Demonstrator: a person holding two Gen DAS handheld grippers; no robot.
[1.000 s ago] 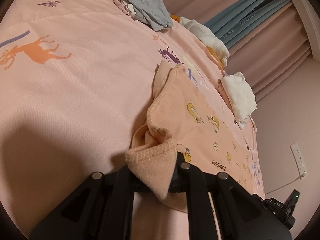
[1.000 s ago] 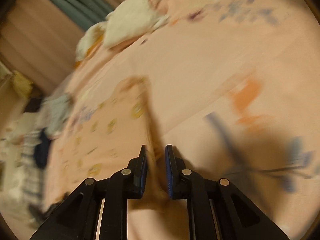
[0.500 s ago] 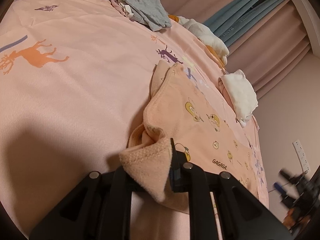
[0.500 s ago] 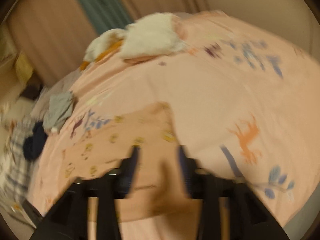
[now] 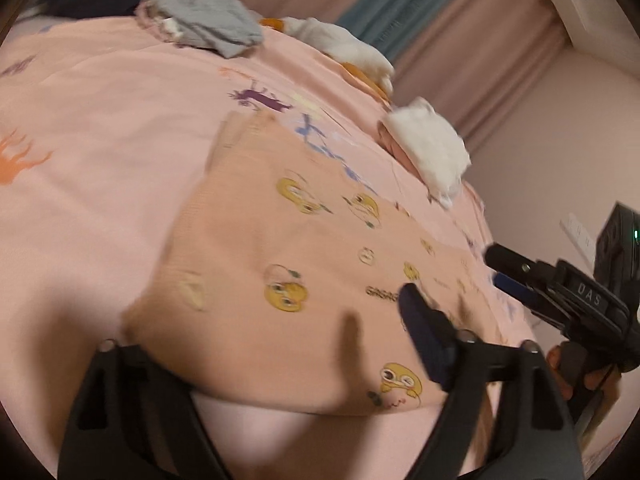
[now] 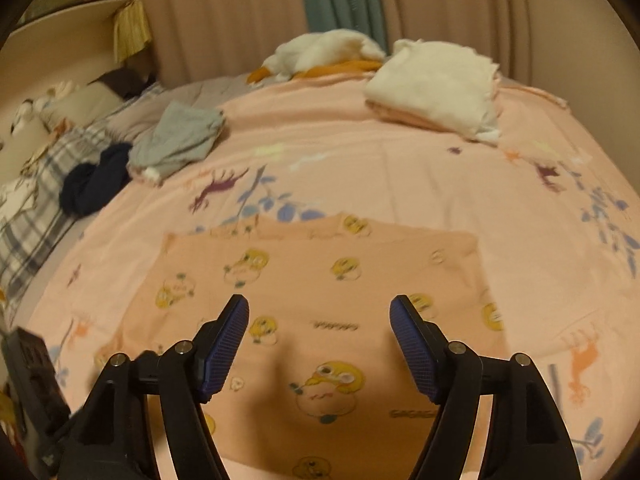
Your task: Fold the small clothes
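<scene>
On the pink bedspread [image 6: 360, 168] the peach printed garment [image 6: 320, 280] lay flat beneath both tools, released. The left gripper [image 5: 256, 320] and right gripper [image 6: 320, 344] had just been opening, nothing between their jaws. Only the right wrist view showed the navy garment [image 6: 96, 188] beside the grey one [image 6: 180, 140]; the left showed the right gripper [image 5: 560, 292] past the garment's edge.

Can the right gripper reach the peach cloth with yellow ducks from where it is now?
Probably yes. The right gripper hangs just above the peach cloth, which lies flat on the pink bedcover. Its jaws have just been opening and stand wide with nothing between them, and nothing lies on the cloth.
</scene>
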